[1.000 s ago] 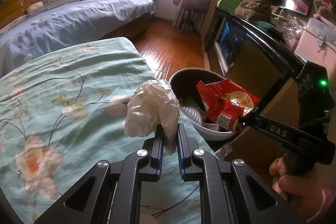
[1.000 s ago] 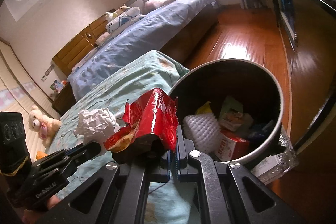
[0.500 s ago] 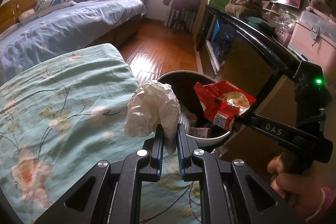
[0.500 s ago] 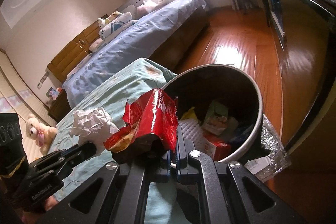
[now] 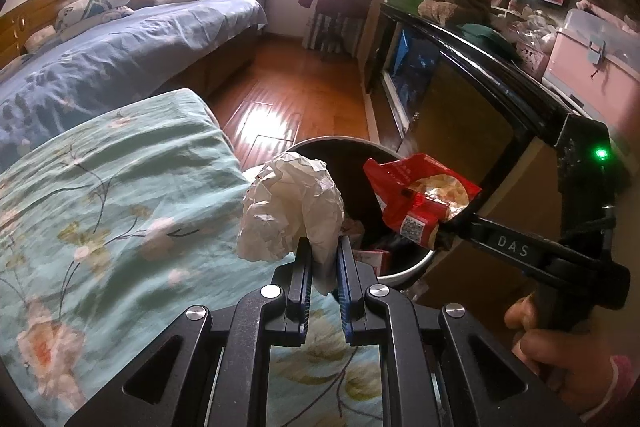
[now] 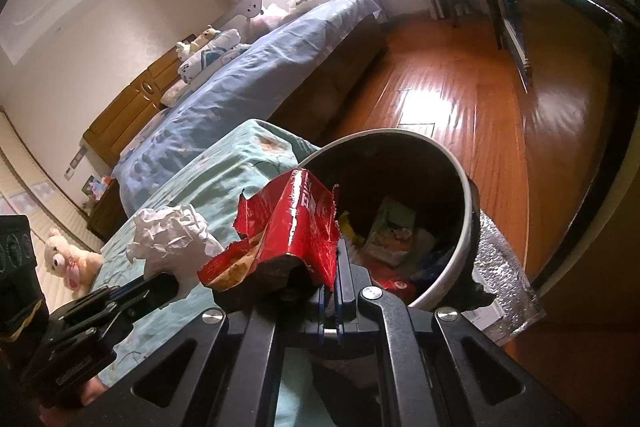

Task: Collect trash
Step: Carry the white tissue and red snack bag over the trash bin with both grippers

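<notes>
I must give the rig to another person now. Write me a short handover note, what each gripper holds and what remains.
Left gripper: shut on the crumpled paper ball, at the near rim of the trash bin.
Right gripper: shut on the red snack wrapper, at the bin's rim.
Done: both pieces picked up; the bin already holds other trash.
Left: bring both over the opening, open the fingers, drop them in.

We see white crumpled paper (image 5: pixel 292 207), a red wrapper (image 5: pixel 416 199), a teal bedspread (image 5: pixel 120 211) (pale floral print) below our grippers.

The right gripper (image 6: pixel 330 259) pinches a red snack wrapper (image 6: pixel 286 239) just beside the trash bin (image 6: pixel 466 195), left of its rim.
</notes>
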